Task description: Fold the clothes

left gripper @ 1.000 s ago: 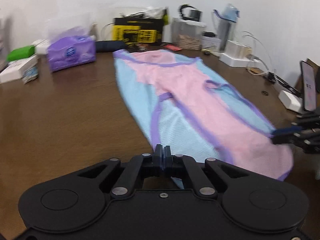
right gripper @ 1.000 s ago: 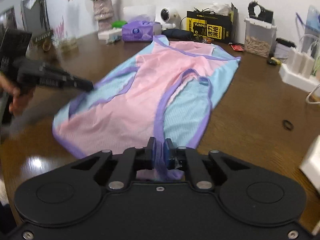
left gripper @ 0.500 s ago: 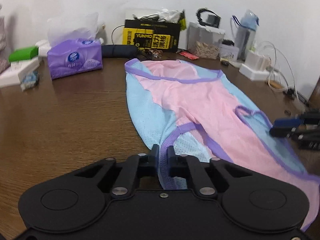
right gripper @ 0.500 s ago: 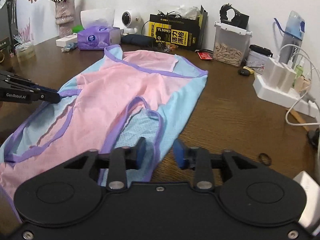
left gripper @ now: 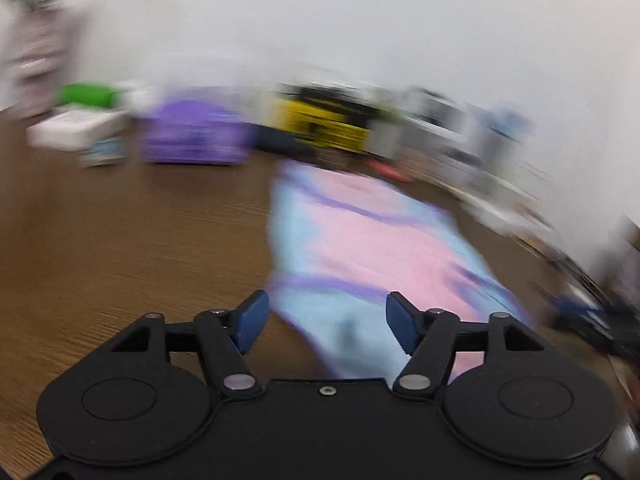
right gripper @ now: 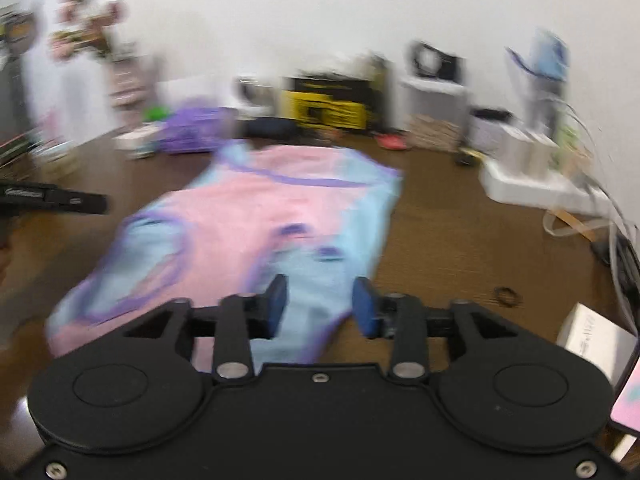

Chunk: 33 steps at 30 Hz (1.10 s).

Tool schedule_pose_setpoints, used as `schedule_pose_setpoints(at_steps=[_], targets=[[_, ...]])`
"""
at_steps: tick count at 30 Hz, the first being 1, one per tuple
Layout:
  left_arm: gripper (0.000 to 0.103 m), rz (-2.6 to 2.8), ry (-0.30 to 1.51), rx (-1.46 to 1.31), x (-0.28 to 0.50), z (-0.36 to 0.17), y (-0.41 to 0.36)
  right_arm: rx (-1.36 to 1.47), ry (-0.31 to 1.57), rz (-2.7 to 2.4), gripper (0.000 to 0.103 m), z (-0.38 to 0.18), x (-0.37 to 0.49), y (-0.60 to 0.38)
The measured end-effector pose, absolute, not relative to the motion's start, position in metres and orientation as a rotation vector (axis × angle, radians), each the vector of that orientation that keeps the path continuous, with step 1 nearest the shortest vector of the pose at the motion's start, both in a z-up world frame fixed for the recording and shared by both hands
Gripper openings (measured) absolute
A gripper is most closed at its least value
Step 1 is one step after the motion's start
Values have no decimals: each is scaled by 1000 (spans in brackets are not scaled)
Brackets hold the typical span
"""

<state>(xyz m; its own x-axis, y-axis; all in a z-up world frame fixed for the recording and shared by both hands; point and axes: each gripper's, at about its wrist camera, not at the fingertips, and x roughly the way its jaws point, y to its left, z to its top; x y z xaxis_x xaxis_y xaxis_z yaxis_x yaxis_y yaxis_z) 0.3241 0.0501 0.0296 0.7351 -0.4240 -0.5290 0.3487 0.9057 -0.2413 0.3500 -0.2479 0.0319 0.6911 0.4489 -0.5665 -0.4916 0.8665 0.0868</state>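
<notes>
A pink and light-blue garment (left gripper: 360,240) with purple trim lies spread on the brown wooden table (left gripper: 120,240). My left gripper (left gripper: 326,320) hovers over the garment's near blue edge. Its jaws are opening and the blue pads (left gripper: 252,318) press on nothing. In the right wrist view the same garment (right gripper: 260,208) lies ahead. My right gripper (right gripper: 320,304) is above its near right corner, jaws opening, with cloth below them but not pinched. The left gripper (right gripper: 56,200) also shows there at the far left, off the cloth. Both views are motion-blurred.
Along the back wall stand a purple tissue pack (left gripper: 192,140), a yellow-black box (left gripper: 320,120) and a flower vase (right gripper: 120,72). A white power strip with cables (right gripper: 532,184), a dark hair ring (right gripper: 506,295) and a white box (right gripper: 596,340) lie to the right.
Both grippers were shut on the garment's near hem; now both have opened and let it go. Each has drawn back and tilted up, and the cloth rests flat.
</notes>
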Motion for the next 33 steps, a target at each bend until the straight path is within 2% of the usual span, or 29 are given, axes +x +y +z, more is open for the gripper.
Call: schedule_pose_setpoints(at_steps=[6, 8, 9, 10, 11, 19, 24, 27, 29, 30, 31, 32, 33], targets=[[62, -556, 686, -8, 314, 12, 5, -159, 679, 579, 57, 14, 333, -217], [47, -569, 720, -25, 317, 8, 3, -192, 694, 527, 40, 6, 330, -214], [27, -568, 736, -41, 319, 5, 3, -166, 692, 535, 34, 6, 328, -216], [9, -564, 751, -58, 322, 3, 3, -153, 694, 538, 12, 6, 326, -218], [6, -557, 760, -70, 324, 2, 3, -159, 688, 534, 7, 8, 324, -218], [3, -506, 660, -190, 331, 18, 15, -170, 544, 520, 7, 33, 313, -220], [4, -444, 639, -235, 371, 25, 21, -199, 472, 489, 7, 47, 352, -215], [5, -371, 675, -201, 387, 13, 20, -232, 523, 519, 9, 38, 388, -202], [6, -326, 713, -164, 395, 2, 18, -287, 580, 505, 22, 22, 405, -192], [9, -320, 704, -153, 393, -1, 19, -312, 607, 491, 25, 16, 412, -187], [14, -318, 690, -143, 390, -4, 20, -323, 620, 479, 30, 14, 412, -188], [18, -321, 676, -133, 387, -5, 20, -319, 600, 458, 39, 16, 408, -190], [28, -324, 664, -122, 385, -5, 20, -316, 577, 439, 45, 19, 403, -193]])
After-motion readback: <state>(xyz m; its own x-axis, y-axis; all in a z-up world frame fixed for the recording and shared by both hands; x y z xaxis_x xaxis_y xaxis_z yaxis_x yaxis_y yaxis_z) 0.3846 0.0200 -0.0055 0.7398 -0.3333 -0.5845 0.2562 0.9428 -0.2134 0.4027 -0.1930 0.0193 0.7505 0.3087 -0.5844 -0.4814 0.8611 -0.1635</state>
